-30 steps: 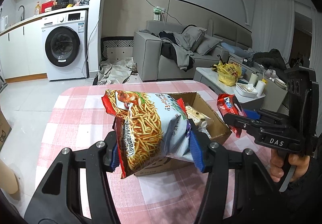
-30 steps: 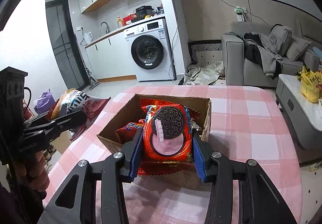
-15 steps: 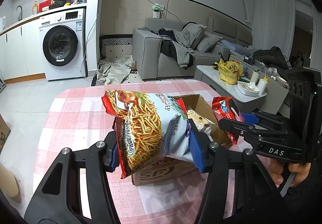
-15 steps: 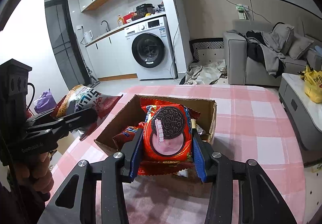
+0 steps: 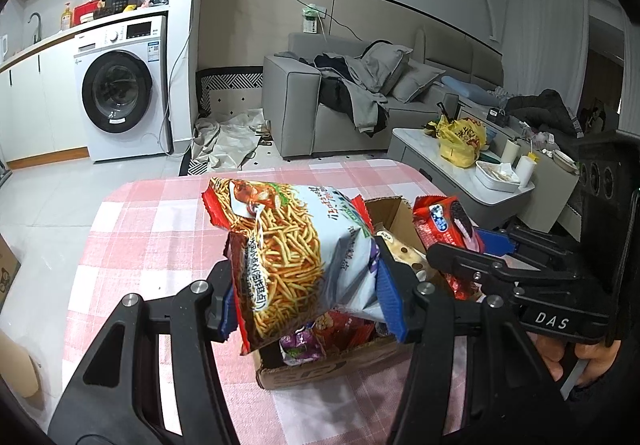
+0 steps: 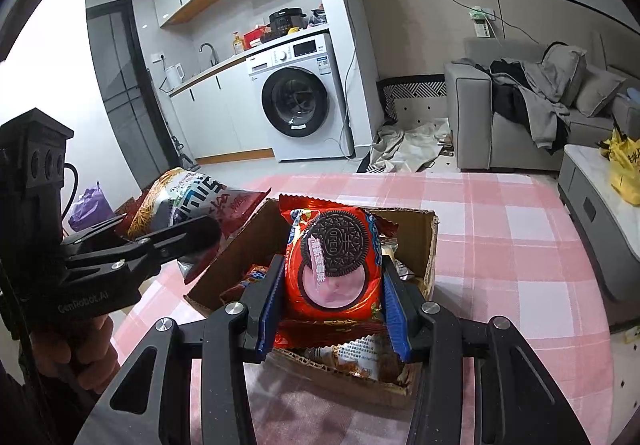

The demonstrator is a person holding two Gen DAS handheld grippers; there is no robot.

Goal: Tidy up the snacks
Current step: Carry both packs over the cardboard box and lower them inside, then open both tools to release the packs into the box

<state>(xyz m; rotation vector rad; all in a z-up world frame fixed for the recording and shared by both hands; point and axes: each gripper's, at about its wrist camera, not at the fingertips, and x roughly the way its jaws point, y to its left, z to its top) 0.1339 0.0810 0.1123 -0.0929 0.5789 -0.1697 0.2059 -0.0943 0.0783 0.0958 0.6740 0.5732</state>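
Both snack packs held over cardboard box [image 6: 428, 241]

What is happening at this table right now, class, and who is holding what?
A person holds a claw in each hand over a cardboard box of snacks on a pink checked tablecloth. The left claw is shut on a bag of noodle-stick snacks; the right claw is shut on a red Oreo pack. Both packs are in the air above the box, which already holds other wrapped snacks.
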